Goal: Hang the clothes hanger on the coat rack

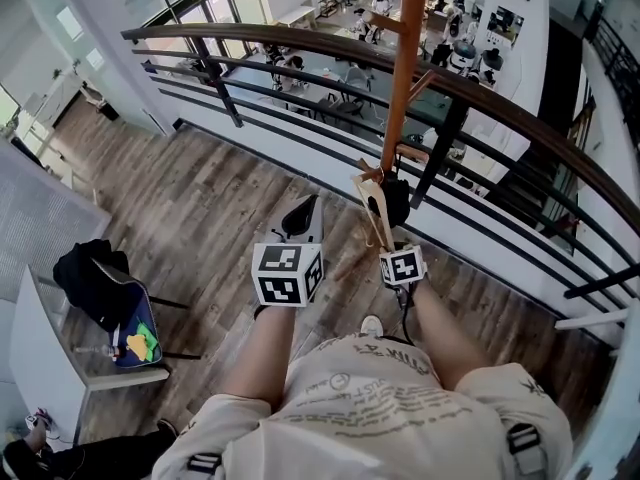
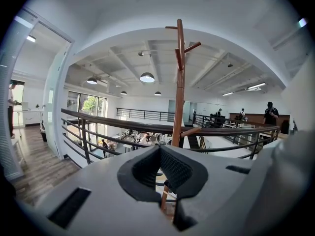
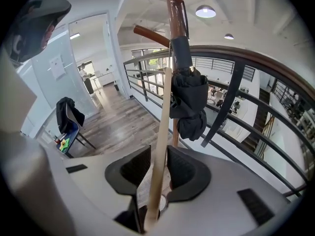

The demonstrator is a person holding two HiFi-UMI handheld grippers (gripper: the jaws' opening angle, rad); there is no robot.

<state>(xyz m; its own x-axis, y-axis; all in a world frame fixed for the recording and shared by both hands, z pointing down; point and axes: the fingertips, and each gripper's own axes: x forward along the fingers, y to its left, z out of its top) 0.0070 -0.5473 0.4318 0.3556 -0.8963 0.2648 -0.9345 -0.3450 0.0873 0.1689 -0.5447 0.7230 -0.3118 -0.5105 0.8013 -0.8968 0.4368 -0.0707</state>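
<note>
The brown wooden coat rack [image 1: 405, 68] stands just this side of the balcony railing, and it also shows in the left gripper view as a pole with pegs [image 2: 179, 82]. A pale wooden clothes hanger [image 1: 373, 206] hangs close against the pole below a low peg. My right gripper [image 1: 386, 230] is at the hanger's lower end. In the right gripper view the hanger's bar [image 3: 162, 127] runs up between the jaws of the right gripper [image 3: 156, 154], which stand open and do not press on it. My left gripper [image 1: 303, 211] sits to the left, shut and empty, pointing at the pole [image 2: 158, 149].
A black folded umbrella [image 3: 189, 102] hangs on the rack beside the hanger. The curved dark railing [image 1: 300, 38] runs behind the rack, with a drop to a lower floor beyond it. A chair draped with a black garment [image 1: 100, 278] stands at the left beside a white table [image 1: 40, 368].
</note>
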